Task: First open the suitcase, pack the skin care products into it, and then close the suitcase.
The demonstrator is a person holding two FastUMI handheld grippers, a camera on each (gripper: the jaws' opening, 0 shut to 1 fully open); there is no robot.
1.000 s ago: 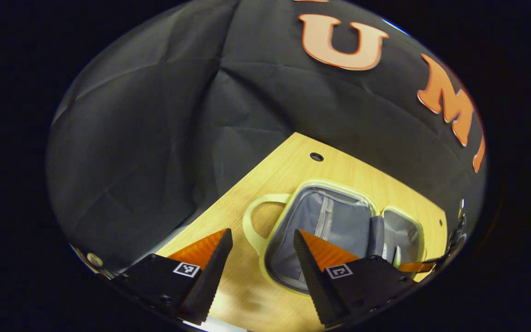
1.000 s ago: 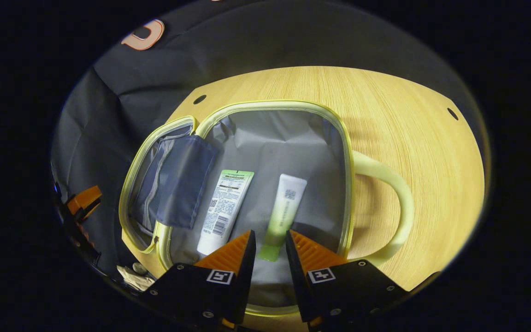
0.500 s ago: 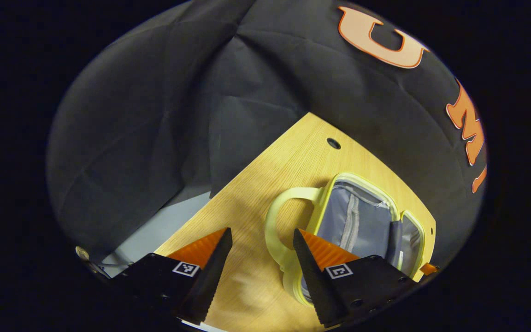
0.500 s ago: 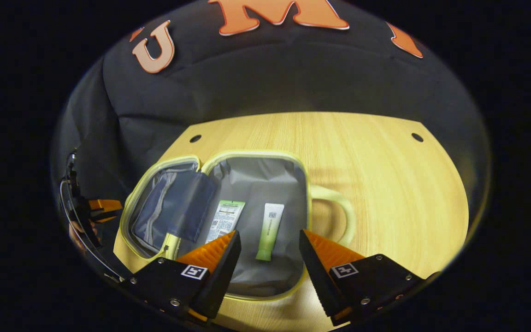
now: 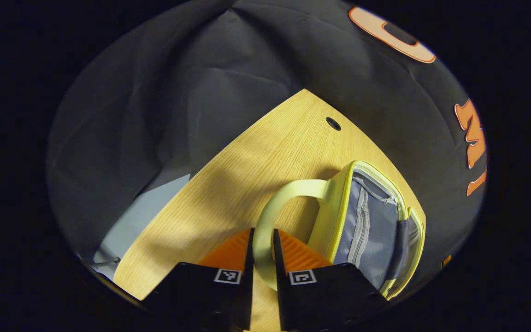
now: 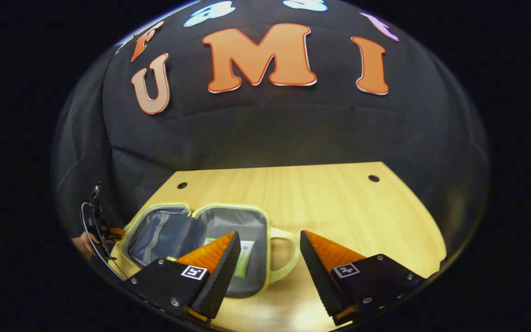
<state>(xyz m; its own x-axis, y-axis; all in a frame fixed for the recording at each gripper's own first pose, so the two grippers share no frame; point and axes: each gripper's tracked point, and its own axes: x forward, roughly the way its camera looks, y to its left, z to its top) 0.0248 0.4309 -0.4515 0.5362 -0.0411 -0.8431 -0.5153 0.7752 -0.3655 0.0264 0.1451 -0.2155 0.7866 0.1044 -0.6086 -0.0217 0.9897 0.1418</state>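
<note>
The pale yellow suitcase [image 6: 173, 233] lies open on the wooden table [image 6: 339, 203], its grey lining showing. In the right gripper view a green tube [image 6: 245, 259] rests in the right half, partly behind a finger. My right gripper [image 6: 265, 258] hovers open and holds nothing, back from the case and near that half's handle [image 6: 287, 258]. In the left gripper view my left gripper [image 5: 262, 251] is shut on the lid half's handle [image 5: 270, 212]. The lid half [image 5: 367, 226], with its zip pocket, looks raised at that edge. The left gripper [image 6: 104, 230] also appears at the far left.
The table [image 5: 228, 184] has small round holes [image 5: 333, 123] [image 6: 374, 178] [image 6: 182, 185] near its back corners. Bare wood stretches to the right of the case. A hand [image 6: 83, 240] holds the left gripper at the table's left edge. A grey floor [image 5: 127, 226] lies beyond that edge.
My left gripper came onto the lid's handle and shut on it. My right gripper opened wider and pulled up and back from the case, leaving the tubes inside.
</note>
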